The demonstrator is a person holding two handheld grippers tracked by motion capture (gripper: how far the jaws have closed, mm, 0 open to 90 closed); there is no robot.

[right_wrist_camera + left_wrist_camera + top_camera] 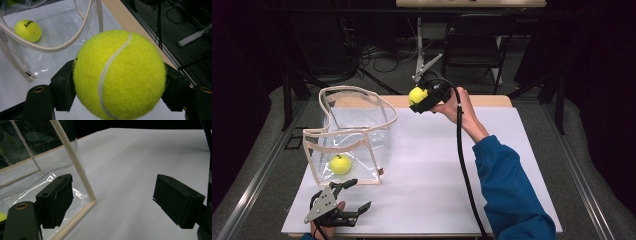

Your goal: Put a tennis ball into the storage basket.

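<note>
Light from above falls bright on the white desk point(427, 165) while the surrounding room stays dark, the clear bag point(354, 132) shows glare, and close jaws look perhaps slightly soft.

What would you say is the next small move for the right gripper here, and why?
Probably carry the held ball leftward over the bag's open top. The right gripper grips it beside the bag, where another ball already lies.

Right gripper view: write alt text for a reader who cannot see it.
A yellow tennis ball is clamped in the right gripper. Behind it stands a clear bag with cream trim on the white table, a second tennis ball inside.
</note>
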